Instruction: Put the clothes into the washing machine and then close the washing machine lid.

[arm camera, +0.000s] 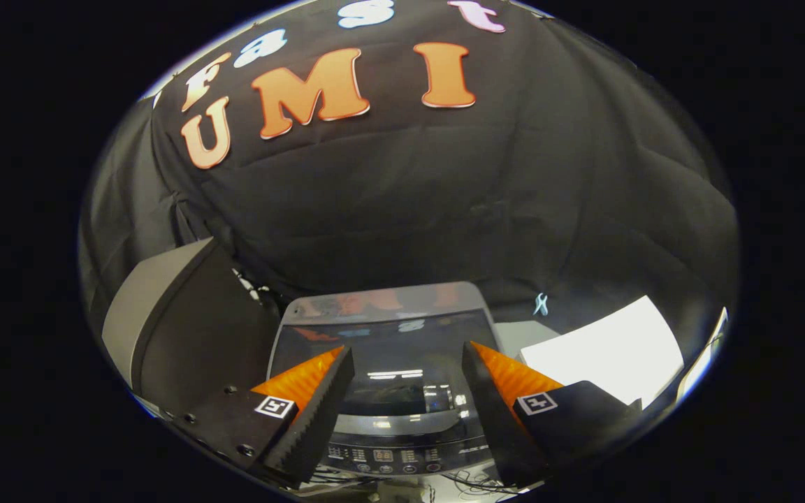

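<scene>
Beyond the tool (408, 355), whose fingers are standing wide apart and holding nothing, the washer (388, 391) is sitting with its dark glass lid (381, 349) down and its control panel (392, 455) showing between the fingers. Right of the washer a white sheet (605, 356) is lying; left, a grey box (165, 328) is leaning.

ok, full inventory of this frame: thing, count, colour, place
washing machine: 1, grey body, below and ahead of the fingers
washing machine lid: 1, dark glossy glass, lying flat on the machine, between and beyond the fingers
control panel: 1, dark with small buttons, front edge of the machine
slanted box: 1, grey and black, beside the machine
white surface: 1, white, on the machine's other side
booth wall: 1, black cloth, behind everything
gripper: 1, fingers open, holding nothing
</scene>
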